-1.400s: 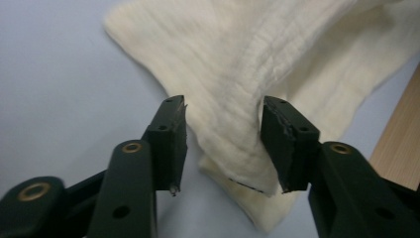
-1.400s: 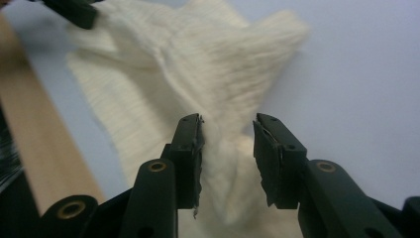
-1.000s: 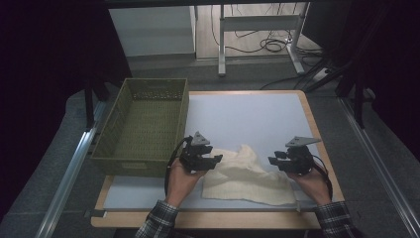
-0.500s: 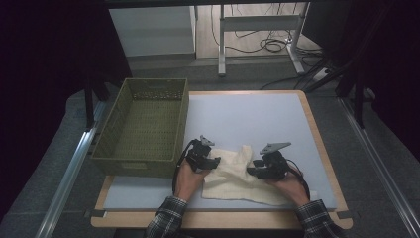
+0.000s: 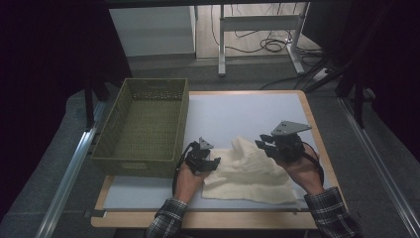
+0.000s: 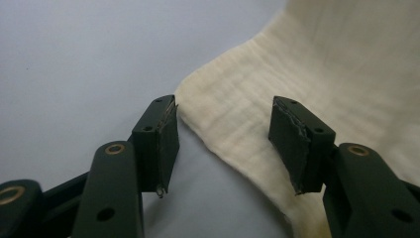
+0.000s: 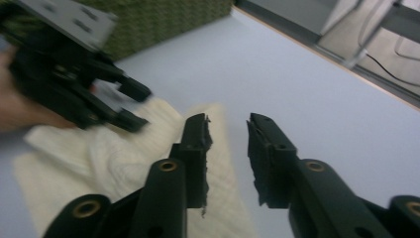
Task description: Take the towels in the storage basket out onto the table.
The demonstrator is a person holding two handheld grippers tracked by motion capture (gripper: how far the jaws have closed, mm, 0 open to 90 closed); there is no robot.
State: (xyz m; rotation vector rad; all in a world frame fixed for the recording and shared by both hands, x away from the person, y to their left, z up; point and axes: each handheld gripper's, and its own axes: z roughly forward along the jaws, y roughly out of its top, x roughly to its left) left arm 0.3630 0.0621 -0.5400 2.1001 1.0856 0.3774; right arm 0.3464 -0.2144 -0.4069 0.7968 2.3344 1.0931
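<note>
A cream cloth lies rumpled on the white table top, near the front edge. My left gripper sits low at the cloth's left edge. In the left gripper view it is open, with the cloth's edge lying between the jaws, untouched by the pads. My right gripper hovers above the cloth's far right part. Its jaws have just been closing, a gap still shows, and nothing is gripped between them. The cloth lies below and beyond them.
A green woven basket stands empty on the table's left side, close to my left hand. The wooden table rim runs along the right. In the right gripper view the left gripper is close by, and the basket is behind it.
My right gripper moved left from the cloth's right edge to above the cloth and rose. My left gripper sank a little onto the cloth's left edge. The cloth lies flatter.
</note>
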